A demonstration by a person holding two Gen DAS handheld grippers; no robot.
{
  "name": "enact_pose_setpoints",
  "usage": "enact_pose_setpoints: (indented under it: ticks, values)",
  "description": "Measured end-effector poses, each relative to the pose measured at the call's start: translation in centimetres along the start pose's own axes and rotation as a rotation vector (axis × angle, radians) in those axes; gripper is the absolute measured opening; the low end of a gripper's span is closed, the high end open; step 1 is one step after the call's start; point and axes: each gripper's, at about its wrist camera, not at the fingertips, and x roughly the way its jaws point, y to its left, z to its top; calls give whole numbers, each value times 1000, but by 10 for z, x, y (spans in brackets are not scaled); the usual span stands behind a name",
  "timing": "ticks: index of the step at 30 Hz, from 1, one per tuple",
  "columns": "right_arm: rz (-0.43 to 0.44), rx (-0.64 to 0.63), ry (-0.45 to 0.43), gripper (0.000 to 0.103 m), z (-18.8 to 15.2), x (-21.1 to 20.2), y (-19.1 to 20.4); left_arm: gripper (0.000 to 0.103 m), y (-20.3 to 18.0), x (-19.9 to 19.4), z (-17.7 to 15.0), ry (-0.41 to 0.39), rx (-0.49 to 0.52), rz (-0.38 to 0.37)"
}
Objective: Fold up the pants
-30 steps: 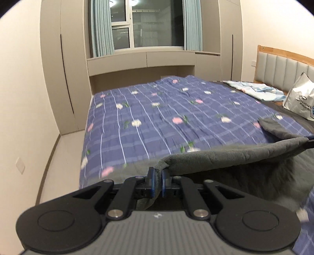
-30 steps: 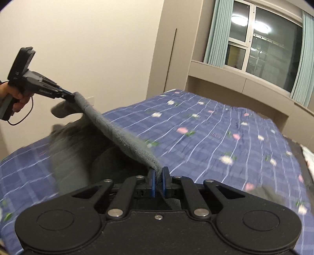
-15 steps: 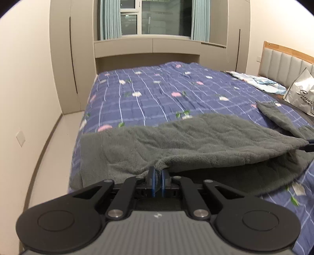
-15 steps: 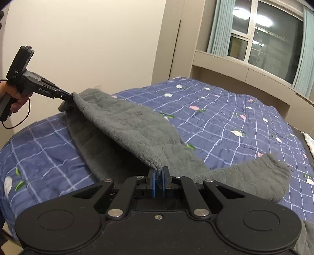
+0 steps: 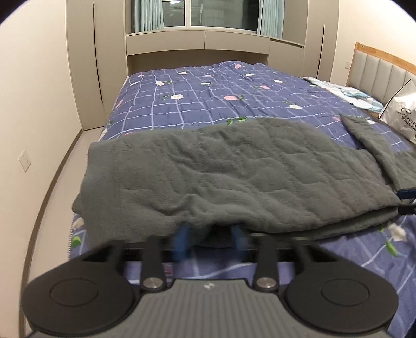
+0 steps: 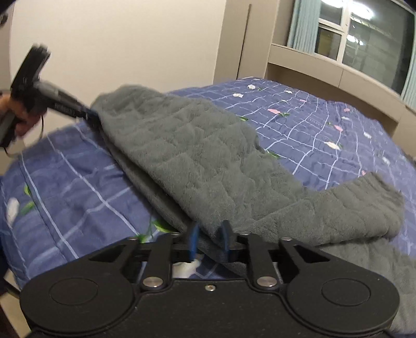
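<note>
The grey fleece pants [image 5: 234, 176] lie folded over on the blue flowered bed cover [image 5: 208, 96]; they also show in the right wrist view [image 6: 208, 166]. My left gripper [image 5: 210, 236] is open, its blue fingers spread at the near edge of the fold, with the cloth draped just over the tips. My right gripper [image 6: 209, 236] is open too, its fingers apart at the other end of the same edge. The left gripper also shows at the far end of the pants in the right wrist view [image 6: 91, 117].
A padded headboard [image 5: 384, 65] and a white bag [image 5: 400, 114] are at the right. A light blue cloth [image 5: 345, 91] lies near the pillows end. Wardrobes and a window [image 5: 223, 13] stand beyond the bed. Floor [image 5: 65, 156] runs along the left wall.
Both grippers brought the lifted pants edge down onto the bed, folding the pants over. Both have opened and let go of the cloth.
</note>
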Motion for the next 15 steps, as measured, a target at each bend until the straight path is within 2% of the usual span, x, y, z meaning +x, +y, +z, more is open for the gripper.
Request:
enact_pose_setpoints:
  ticks: [1, 2, 4, 5, 8, 13, 15]
  values:
    - [12, 22, -11, 46, 0, -3, -4, 83, -5, -3, 0, -15, -14, -5]
    - [32, 45, -25, 52, 1, -7, -8, 93, -9, -5, 1, -27, -26, -9]
    - [34, 76, -53, 84, 1, -15, -16, 102, -21, -7, 4, -51, -51, -8]
    - [7, 82, -68, 89, 2, -19, -20, 103, -28, -7, 6, -64, -63, -6]
    - [-28, 111, -111, 101, 5, -29, -41, 103, -49, -4, 15, -100, -105, -26]
    - [-194, 158, -114, 103, 24, -24, -98, 103, -101, 15, 41, -150, -138, -131]
    - [-239, 197, -72, 103, 37, -8, -132, 103, -128, 25, 52, -165, -132, -166]
